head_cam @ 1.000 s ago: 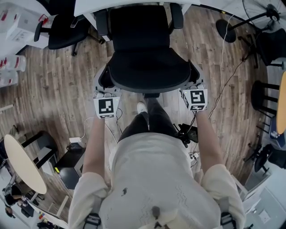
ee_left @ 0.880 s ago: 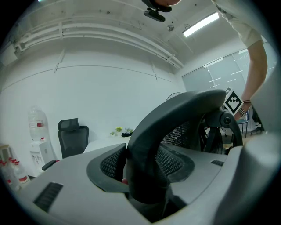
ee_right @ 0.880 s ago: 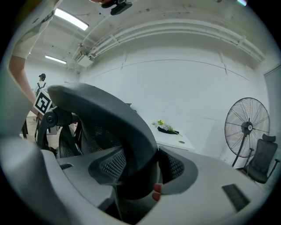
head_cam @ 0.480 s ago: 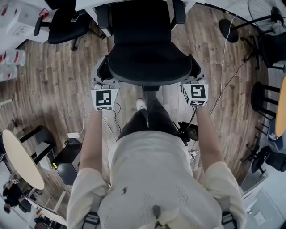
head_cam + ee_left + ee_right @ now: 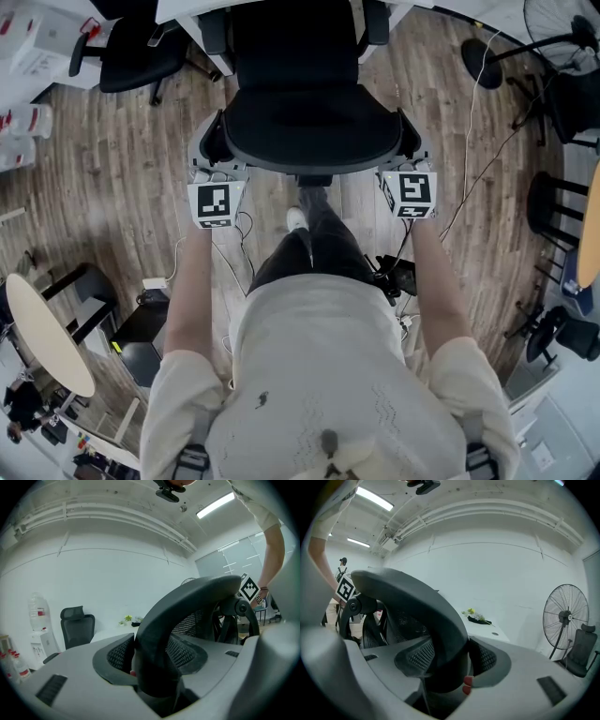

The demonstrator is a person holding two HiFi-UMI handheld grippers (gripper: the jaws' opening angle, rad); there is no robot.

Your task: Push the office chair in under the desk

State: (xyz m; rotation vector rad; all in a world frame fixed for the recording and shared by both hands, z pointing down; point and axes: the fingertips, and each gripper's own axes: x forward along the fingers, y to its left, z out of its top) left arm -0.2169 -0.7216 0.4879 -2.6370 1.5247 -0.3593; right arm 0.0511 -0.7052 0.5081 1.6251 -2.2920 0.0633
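Looking down from the head view, the office chair (image 5: 314, 122) sits right in front of the person on the wood floor (image 5: 122, 159). Its seat end is tucked up at the white bench (image 5: 183, 9) along the top of the shot, and the backrest is nearest the person.

The left claw (image 5: 208, 171) is on the backrest's left edge and the right claw (image 5: 412, 167) is on its right edge, arms stretched out straight to both. In the left gripper view the left claw (image 5: 154, 667) is clenched on the curved black backrest frame (image 5: 187, 606), with the bar sitting between the two grey jaws. Same deal in the right gripper view: the right claw (image 5: 445, 672) is clamped on the frame, mesh visible on either side of it.

Other stuff around: a second black chair (image 5: 131, 56) off to the upper left, a standing fan (image 5: 565, 618) against the white wall, and some loose cables (image 5: 469, 178) on the floor to the right.
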